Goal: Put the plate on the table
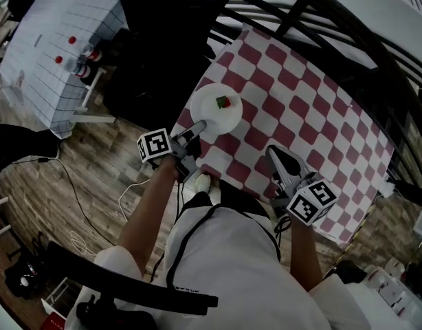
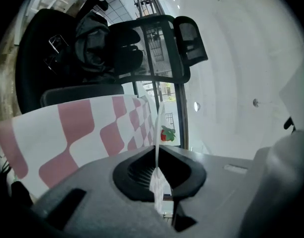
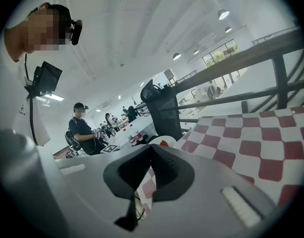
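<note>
A white plate point(image 1: 214, 112) carrying a small red and green piece of food point(image 1: 225, 102) hangs over the left end of the red and white checked table point(image 1: 300, 108). Whether it rests on the cloth I cannot tell. My left gripper point(image 1: 197, 128) is shut on the plate's near rim. In the left gripper view the plate point(image 2: 159, 125) shows edge-on between the jaws of the left gripper point(image 2: 157, 155), with the food point(image 2: 167, 134) beyond. My right gripper point(image 1: 271, 151) hovers over the table's near edge, shut and empty. In the right gripper view, the right gripper point(image 3: 152, 150) points toward the plate point(image 3: 167, 140).
A black office chair point(image 1: 166, 40) stands at the table's far left end. A black railing point(image 1: 376, 53) runs along the table's far side. White desks with people point(image 3: 85, 128) lie beyond. Cables trail over the wooden floor point(image 1: 73, 184).
</note>
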`<state>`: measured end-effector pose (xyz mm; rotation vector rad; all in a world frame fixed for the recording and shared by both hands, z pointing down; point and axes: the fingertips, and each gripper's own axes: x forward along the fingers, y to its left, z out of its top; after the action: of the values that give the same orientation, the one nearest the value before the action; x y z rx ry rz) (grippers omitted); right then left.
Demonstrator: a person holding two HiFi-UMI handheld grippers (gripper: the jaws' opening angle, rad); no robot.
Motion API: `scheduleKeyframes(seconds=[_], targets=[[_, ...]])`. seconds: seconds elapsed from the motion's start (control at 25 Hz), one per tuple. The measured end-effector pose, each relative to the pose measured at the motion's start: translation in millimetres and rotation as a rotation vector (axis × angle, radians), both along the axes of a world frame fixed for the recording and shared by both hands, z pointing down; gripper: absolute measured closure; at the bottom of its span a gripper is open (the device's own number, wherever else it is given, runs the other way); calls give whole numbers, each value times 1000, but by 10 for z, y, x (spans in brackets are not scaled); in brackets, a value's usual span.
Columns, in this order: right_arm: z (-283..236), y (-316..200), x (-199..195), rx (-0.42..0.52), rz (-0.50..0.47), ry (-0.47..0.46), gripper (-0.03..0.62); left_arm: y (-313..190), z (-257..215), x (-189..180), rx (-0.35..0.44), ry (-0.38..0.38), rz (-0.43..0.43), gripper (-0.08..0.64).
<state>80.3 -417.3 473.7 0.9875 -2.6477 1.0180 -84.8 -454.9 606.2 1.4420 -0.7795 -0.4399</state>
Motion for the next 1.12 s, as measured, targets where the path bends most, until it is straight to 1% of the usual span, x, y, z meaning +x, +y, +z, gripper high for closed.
scheduleKeyframes(seconds=[0.16, 0.32, 0.4, 0.56, 0.72, 0.92, 1.12], targets=[[102, -240, 81, -13, -21, 1, 584, -317, 148, 176, 31, 20, 23, 538], [227, -426, 183, -38, -31, 13, 584, -568, 347, 300, 14, 24, 20, 538], [290, -482, 210, -52, -26, 14, 584, -628, 463, 318, -5, 15, 24, 538], [401, -628, 240, -55, -19, 15, 584, -819, 618, 322, -7, 7, 26, 538], [446, -676, 282, -68, -7, 17, 584, -908, 629, 380, 14, 47, 27, 538], [538, -713, 336, -92, 3, 16, 584, -913, 867, 371, -57, -9, 33, 538], [570, -749, 332, -92, 5, 17, 584, -924, 973, 387, -97, -20, 39, 538]])
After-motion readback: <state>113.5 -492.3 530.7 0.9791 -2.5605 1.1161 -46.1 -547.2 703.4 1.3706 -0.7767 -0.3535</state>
